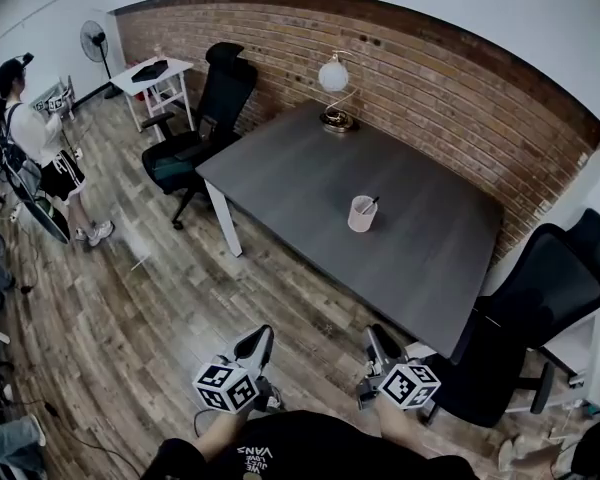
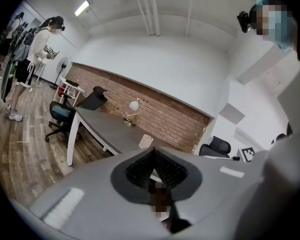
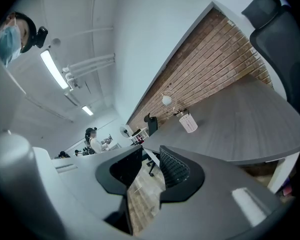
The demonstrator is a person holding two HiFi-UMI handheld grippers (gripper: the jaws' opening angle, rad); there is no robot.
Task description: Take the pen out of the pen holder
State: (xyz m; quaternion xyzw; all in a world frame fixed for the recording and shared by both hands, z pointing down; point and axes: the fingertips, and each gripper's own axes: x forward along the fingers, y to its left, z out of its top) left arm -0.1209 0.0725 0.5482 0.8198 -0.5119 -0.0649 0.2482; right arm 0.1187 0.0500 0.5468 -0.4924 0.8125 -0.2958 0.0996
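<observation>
Right tool [image 3: 150, 150] stands released and empty; left tool [image 2: 154, 153] is clenched on nothing. Carry the right tool over the worktop [image 1: 300, 173] to the pen holder [image 1: 360, 218] at its middle and close only on the protruding top of the pen [image 1: 369, 205].

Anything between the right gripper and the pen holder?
Nothing in the way. From right gripper to pen holder there's a strip of floor, then bare table; head view shows it.
</observation>
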